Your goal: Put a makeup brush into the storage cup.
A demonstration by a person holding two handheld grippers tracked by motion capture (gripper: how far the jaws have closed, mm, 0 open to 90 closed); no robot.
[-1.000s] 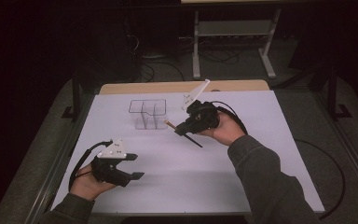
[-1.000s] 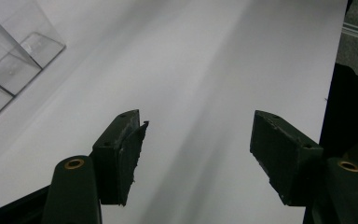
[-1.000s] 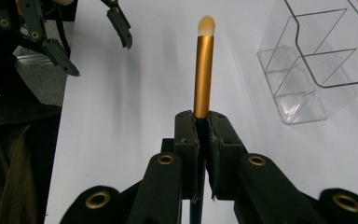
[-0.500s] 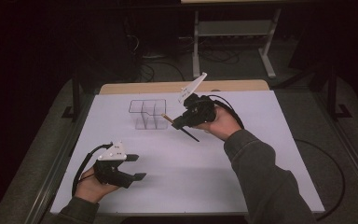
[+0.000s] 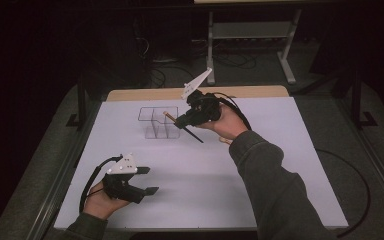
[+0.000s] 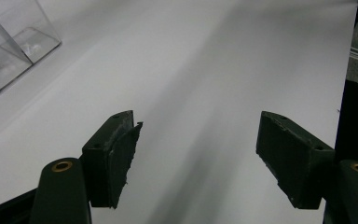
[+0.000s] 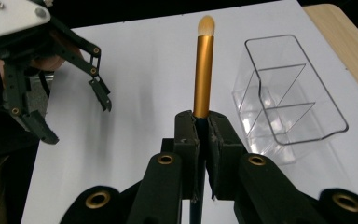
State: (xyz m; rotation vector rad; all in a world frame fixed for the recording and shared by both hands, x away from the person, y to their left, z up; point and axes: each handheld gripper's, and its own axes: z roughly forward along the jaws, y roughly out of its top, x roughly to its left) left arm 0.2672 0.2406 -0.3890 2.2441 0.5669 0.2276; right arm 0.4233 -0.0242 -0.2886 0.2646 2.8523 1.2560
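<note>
Nearest the person, the left gripper (image 5: 147, 181) rests low on the white worktop (image 5: 280, 165), jaws wide and empty, probably parked out of the way. Farther off, the right gripper (image 5: 180, 121) clamps a gold-ferruled brush (image 7: 203, 70) by its dark handle, tip aimed toward the clear divided organizer (image 5: 159, 121) just beside it, seemingly for insertion. The organizer's walls are hard to make out.

No readable text, labels, brands or numbers anywhere in these views.

Clear box (image 6: 9, 51) far left, fingers (image 6: 114, 156) apart
</note>
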